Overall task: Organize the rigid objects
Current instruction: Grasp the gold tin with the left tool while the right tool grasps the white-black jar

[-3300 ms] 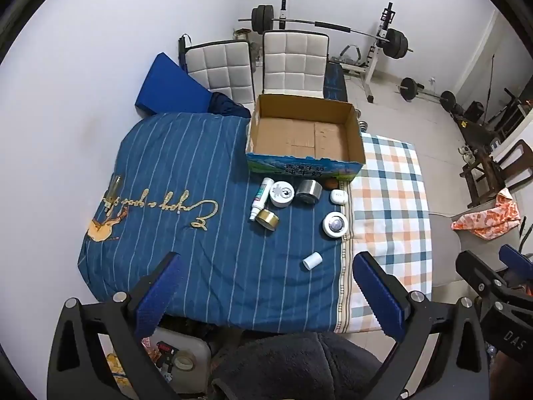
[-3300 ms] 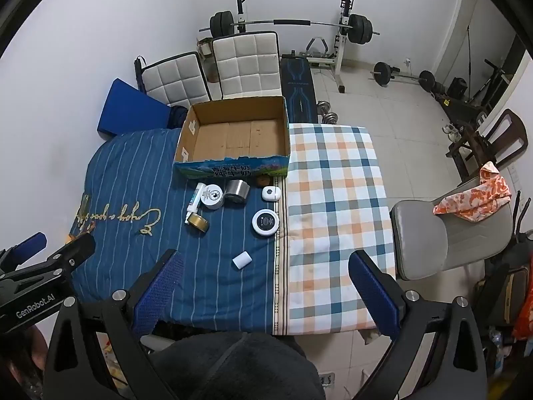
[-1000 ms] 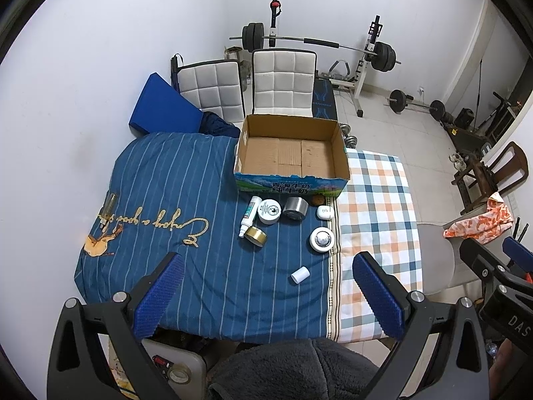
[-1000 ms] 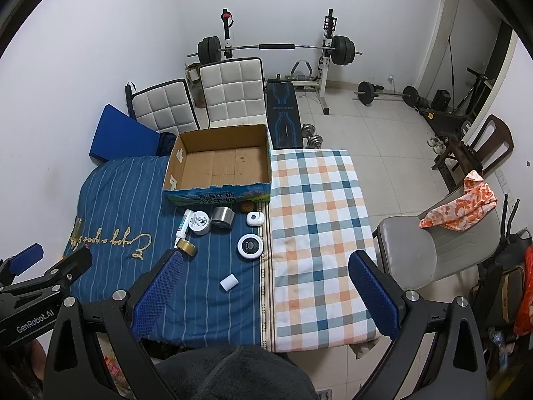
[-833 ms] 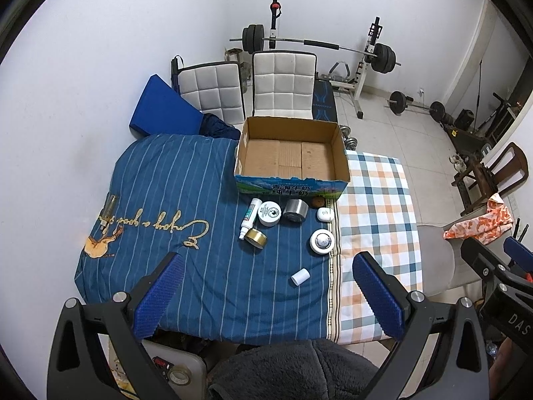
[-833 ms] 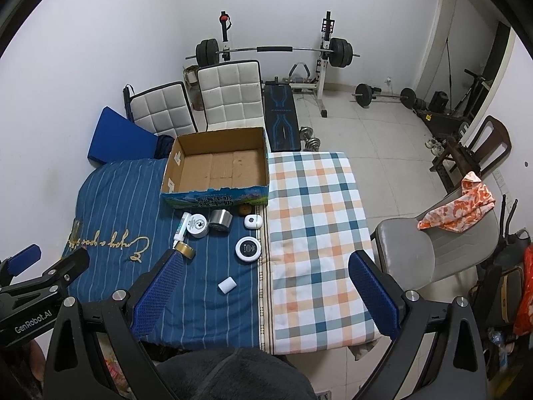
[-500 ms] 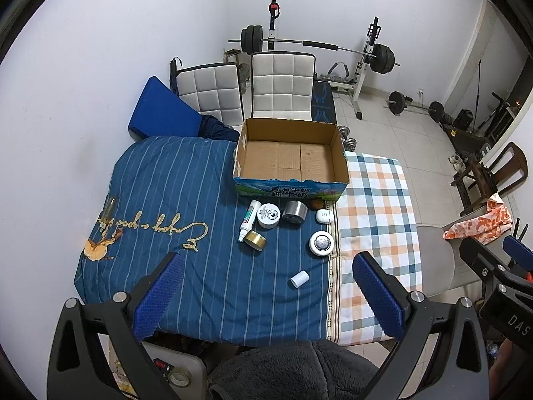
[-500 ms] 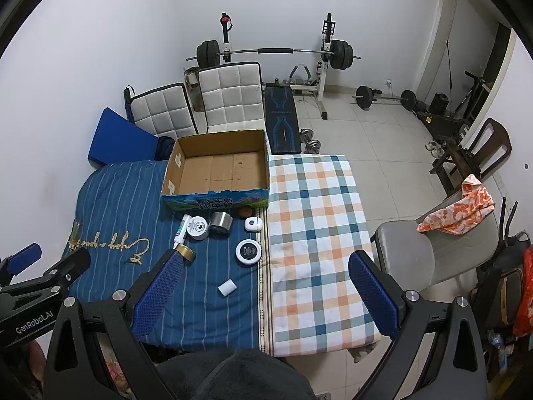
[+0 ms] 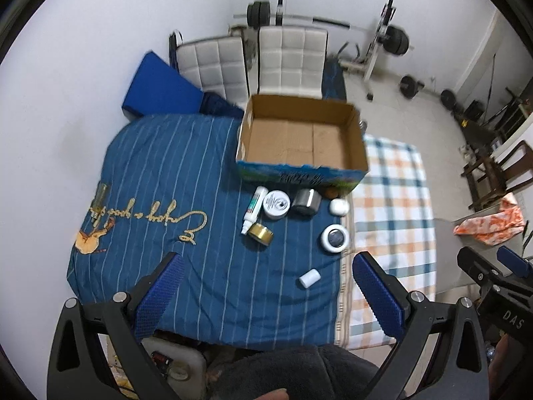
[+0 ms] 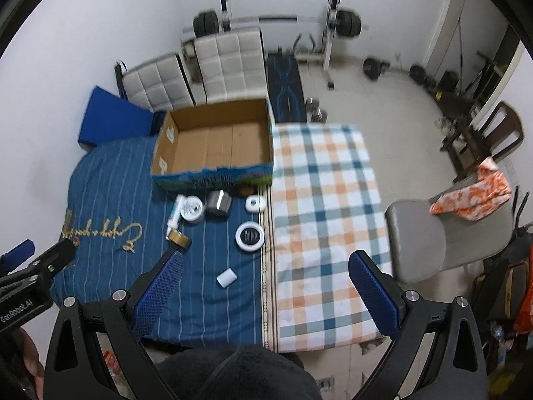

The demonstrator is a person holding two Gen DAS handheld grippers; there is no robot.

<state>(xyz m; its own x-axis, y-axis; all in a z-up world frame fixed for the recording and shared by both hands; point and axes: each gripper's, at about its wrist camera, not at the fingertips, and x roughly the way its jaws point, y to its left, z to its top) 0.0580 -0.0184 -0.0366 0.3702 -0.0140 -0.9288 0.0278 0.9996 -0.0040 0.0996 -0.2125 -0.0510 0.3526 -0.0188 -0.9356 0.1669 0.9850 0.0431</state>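
1. Cardboard, brown and open-topped: the empty cardboard box (image 9: 301, 140) sits far ahead of both grippers, on the blue striped bedcover (image 9: 160, 173), and nothing is in it yet.
2. Between the grippers and that box lie the rigid objects: a white tube with a green label (image 9: 254, 209), a round white lidded jar (image 9: 275, 204), a shiny silver tin (image 9: 305, 200), a small white rounded case (image 9: 339, 206), a gold roll of tape (image 9: 261, 234), a white ring-shaped disc with a dark centre (image 9: 334, 238), and nearest, a small white cylinder (image 9: 309, 278).
3. Left gripper (image 9: 265, 295) hangs high above the near edge of the bed, blue pads spread wide, holding nothing, touching nothing.
4. Right gripper (image 10: 265, 295) is the same: fully open, empty, well clear of everything.
5. Judging by this, the pick has not begun; the small white cylinder, closest ahead, looks the natural first target.
6. To do it well, I'd come straight down over it, turn the pads across its short round body so it cannot roll out along the cover, and close gently.
7. Then lift clear of the box's front wall before letting go inside.
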